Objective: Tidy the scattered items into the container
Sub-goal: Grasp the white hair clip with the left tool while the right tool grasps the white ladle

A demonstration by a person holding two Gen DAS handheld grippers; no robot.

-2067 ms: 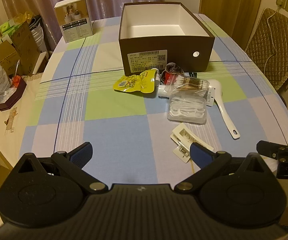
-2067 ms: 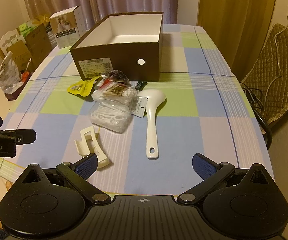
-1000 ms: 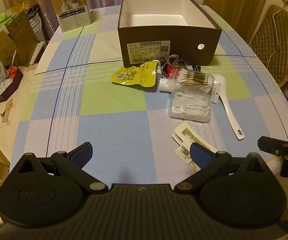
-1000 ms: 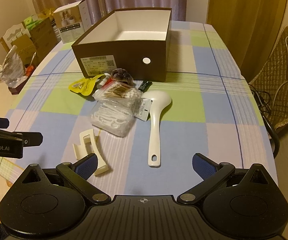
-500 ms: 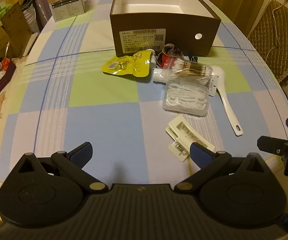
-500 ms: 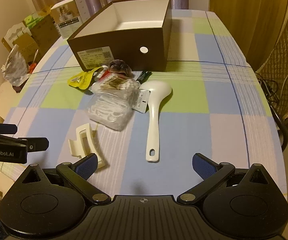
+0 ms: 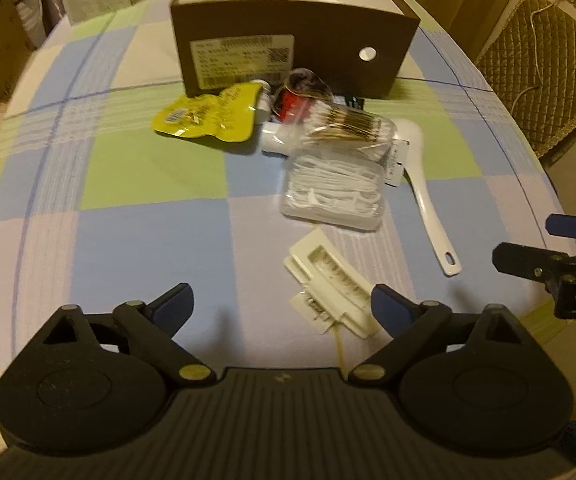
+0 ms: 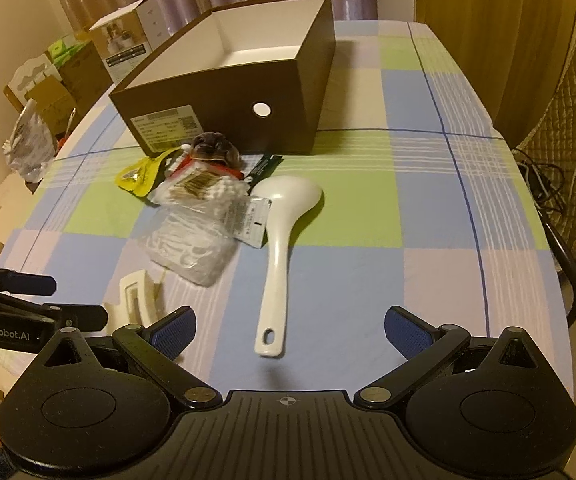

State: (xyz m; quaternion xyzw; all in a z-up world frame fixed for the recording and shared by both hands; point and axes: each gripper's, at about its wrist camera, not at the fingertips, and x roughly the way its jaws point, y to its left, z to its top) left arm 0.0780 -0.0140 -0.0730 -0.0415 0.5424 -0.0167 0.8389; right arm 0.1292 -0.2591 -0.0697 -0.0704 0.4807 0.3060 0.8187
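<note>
Brown cardboard makes the box (image 8: 224,120), and it is white inside. It stands open near the far edge of the table (image 8: 428,240), which has a cloth of blue, green and pale squares. Nothing shows inside the box.

Just in front of the box lies a little heap of things. A yellow pouch (image 7: 212,116) lies at the left of the heap. Beside it is a dark round thing with red on it (image 7: 302,92); I cannot tell what it is. A clear bag of cotton swabs (image 7: 348,124) rests on top of a clear bag of white floss picks (image 7: 334,192). A white spoon (image 8: 278,248) lies just beside the bags, with its bowl toward the box and its handle toward the near edge. A cream plastic clip (image 7: 330,284) lies apart from the heap, close to the near edge.

The left tool (image 7: 282,304) hangs over the near edge. Its jaws are wide but closing. Only the end of the clip lies near its right finger, and the pads do not press on anything.

The right tool (image 8: 290,328) is wide open and holds nothing. The end of the spoon handle lies between its two fingers, not touched.

A small white carton (image 8: 128,48) stands by the far left corner.
</note>
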